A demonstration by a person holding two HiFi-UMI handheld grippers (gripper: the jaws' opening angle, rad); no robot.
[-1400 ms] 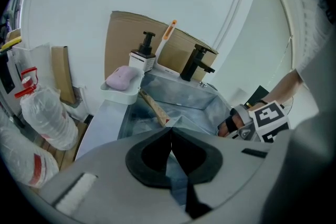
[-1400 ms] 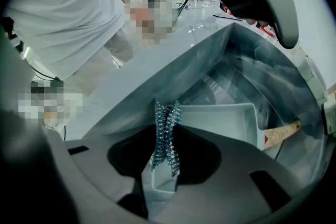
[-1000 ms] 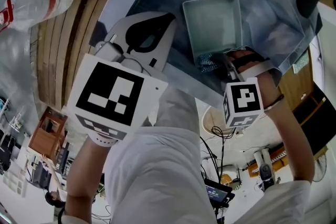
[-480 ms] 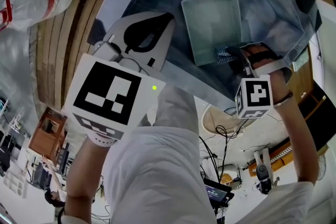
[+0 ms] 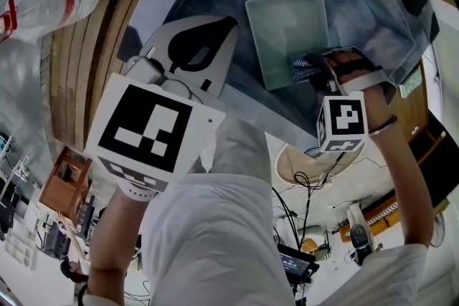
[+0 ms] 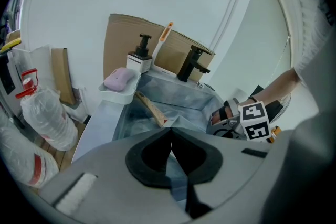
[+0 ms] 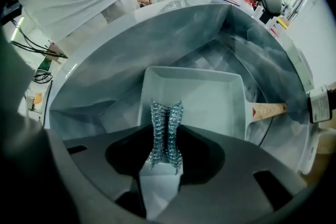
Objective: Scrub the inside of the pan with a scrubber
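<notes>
the right hand-held gripper (image 7: 165,144) pinches a steel mesh scrubber (image 7: 164,126) inside the near right corner of the square pan (image 5: 283,18), which lies in the sink (image 5: 366,11). the left hand-held gripper (image 6: 169,152) hangs over the sink's left edge, jaws together, empty.

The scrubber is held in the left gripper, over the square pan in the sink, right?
No. The scrubber is held in the right gripper, as the right gripper view shows, over the square pan in the sink.
</notes>
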